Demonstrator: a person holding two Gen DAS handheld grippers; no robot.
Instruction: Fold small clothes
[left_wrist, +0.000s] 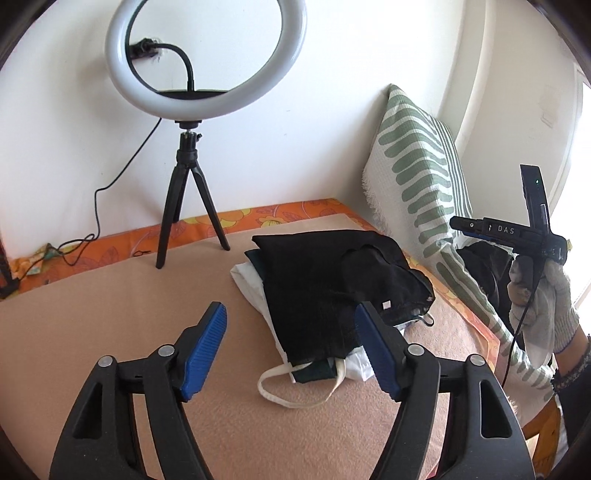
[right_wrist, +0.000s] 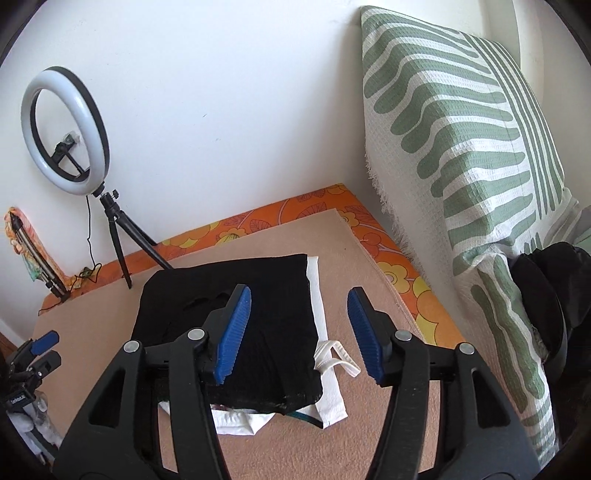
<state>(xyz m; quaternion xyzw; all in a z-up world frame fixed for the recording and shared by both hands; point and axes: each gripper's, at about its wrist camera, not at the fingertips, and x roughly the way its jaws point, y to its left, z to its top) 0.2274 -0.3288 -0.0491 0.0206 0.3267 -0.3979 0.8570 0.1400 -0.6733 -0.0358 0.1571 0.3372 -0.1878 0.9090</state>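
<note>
On the tan blanket (left_wrist: 110, 295) of the bed sits a stack of folded small clothes: black garment (left_wrist: 317, 273) on top, a white piece (left_wrist: 251, 284) with a cream strap loop (left_wrist: 280, 387) sticking out beneath, plus a dark green edge at the bottom. Left gripper (left_wrist: 290, 345) hangs above the near side of the stack, jaws spread wide, blue pads clear of the cloth, nothing between them. Right gripper (right_wrist: 299, 332) likewise spread, hovering over the stack's right edge; its left pad overlaps the black garment (right_wrist: 236, 295) in view but no pinch shows, and nothing is held. White piece (right_wrist: 321, 306) and strap (right_wrist: 340, 358) visible between its pads, lower down. Gloved hand (left_wrist: 543, 295) holds the right gripper's handle at the frame's right side. Green-striped cushion (right_wrist: 461, 147) leans on the wall beside the stack; ring light (left_wrist: 207, 55) on a small tripod (left_wrist: 188, 206) stands behind it, at the blanket's far edge.
</note>
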